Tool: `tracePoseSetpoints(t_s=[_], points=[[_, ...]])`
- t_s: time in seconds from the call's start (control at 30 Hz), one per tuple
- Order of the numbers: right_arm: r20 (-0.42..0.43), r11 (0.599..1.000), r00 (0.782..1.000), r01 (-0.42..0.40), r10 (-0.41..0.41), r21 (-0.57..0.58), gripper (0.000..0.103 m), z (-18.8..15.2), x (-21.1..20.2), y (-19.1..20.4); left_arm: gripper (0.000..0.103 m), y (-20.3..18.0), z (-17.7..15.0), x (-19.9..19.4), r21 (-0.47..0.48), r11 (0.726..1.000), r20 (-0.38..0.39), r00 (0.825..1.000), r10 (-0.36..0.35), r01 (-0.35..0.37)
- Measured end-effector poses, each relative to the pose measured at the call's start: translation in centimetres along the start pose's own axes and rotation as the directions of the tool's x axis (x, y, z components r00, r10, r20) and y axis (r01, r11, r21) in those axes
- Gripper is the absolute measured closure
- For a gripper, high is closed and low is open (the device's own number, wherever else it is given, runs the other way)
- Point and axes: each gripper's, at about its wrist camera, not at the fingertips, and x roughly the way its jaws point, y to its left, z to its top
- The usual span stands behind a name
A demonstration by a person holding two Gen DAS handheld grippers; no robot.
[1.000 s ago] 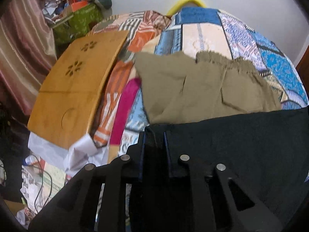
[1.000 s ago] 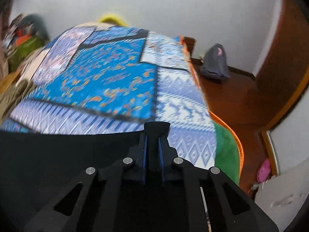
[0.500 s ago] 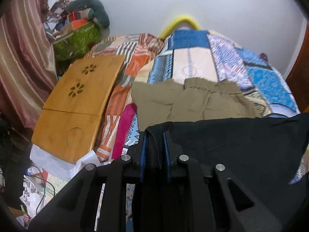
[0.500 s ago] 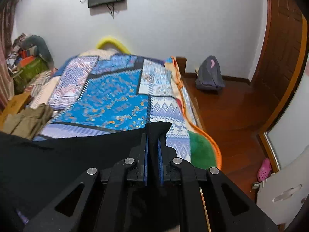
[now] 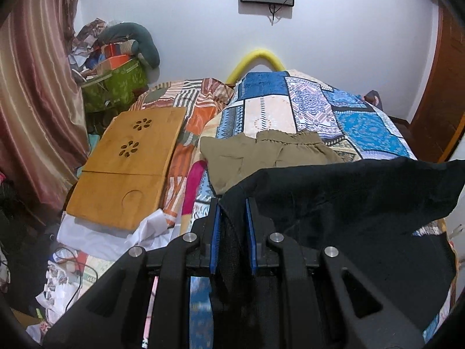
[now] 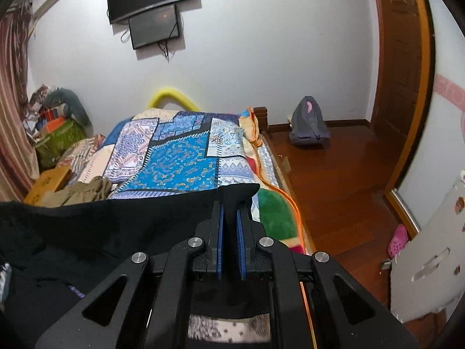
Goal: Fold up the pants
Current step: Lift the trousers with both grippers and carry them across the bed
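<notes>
Black pants: soft, limp, light fabric, sagging between two hold points and draping below both; not slippery against the blue pads, no fragility. Best taken at the corners of one edge, as now, so the cloth hangs flat for a fold

Left gripper clamping a bunched corner of the pants, jaws held slightly apart by the thick wad of cloth. Right gripper clenched tight on the opposite corner, thin fabric sticking up past the fingertips. Pants stretching from one gripper across to the other, hanging just ahead of and beneath both, over the near end of the patterned bedspread

Olive shorts lying on the bed beyond the left gripper, wooden lap tray off to its left

Against the earlier frames: both views now taking in more wall, the wall screens and floor; bed looking farther off; pants edge lifting clear, grips unchanged
</notes>
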Motion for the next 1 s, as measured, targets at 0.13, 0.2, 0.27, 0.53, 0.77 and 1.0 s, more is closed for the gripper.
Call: tracePoseSetpoints(t_s=[0.13, 0.2, 0.27, 0.53, 0.77, 1.0], points=[[0.016, 1.000, 1.000, -0.010, 0.010, 0.017, 0.096, -1.1, -2.2, -0.7, 0.087, -0.3, -2.0, -2.9, 0.028, 1.000, 0.016, 1.000, 0.003, -0.003], [0.024, 0.999, 1.000, -0.020, 0.019, 0.028, 0.096, -1.7, -3.1, -1.1, 0.087, -0.6, -3.1, -4.2, 0.042, 0.999, 0.022, 1.000, 0.006, -0.007], [0.035, 0.999, 0.999, -0.029, 0.028, 0.038, 0.096, -2.4, -4.1, -1.3, 0.087, -0.8, -4.5, -5.5, 0.053, 0.999, 0.024, 1.000, 0.003, -0.004], [0.062, 0.995, 0.996, -0.068, 0.063, 0.076, 0.096, -5.8, -7.3, -1.7, 0.087, -1.4, -10.6, -8.2, 0.079, 0.997, 0.007, 1.000, -0.005, 0.005], [0.063, 0.989, 0.996, -0.066, 0.058, 0.134, 0.096, -8.9, -8.6, -2.3, 0.094, -0.6, -16.2, -8.4, 0.051, 0.999, -0.052, 0.999, -0.016, 0.019], [0.045, 0.982, 0.998, -0.059, 0.051, 0.179, 0.096, -11.7, -9.1, -3.1, 0.103, 1.8, -19.2, -7.6, -0.031, 1.000, -0.106, 0.994, 0.002, -0.006]])
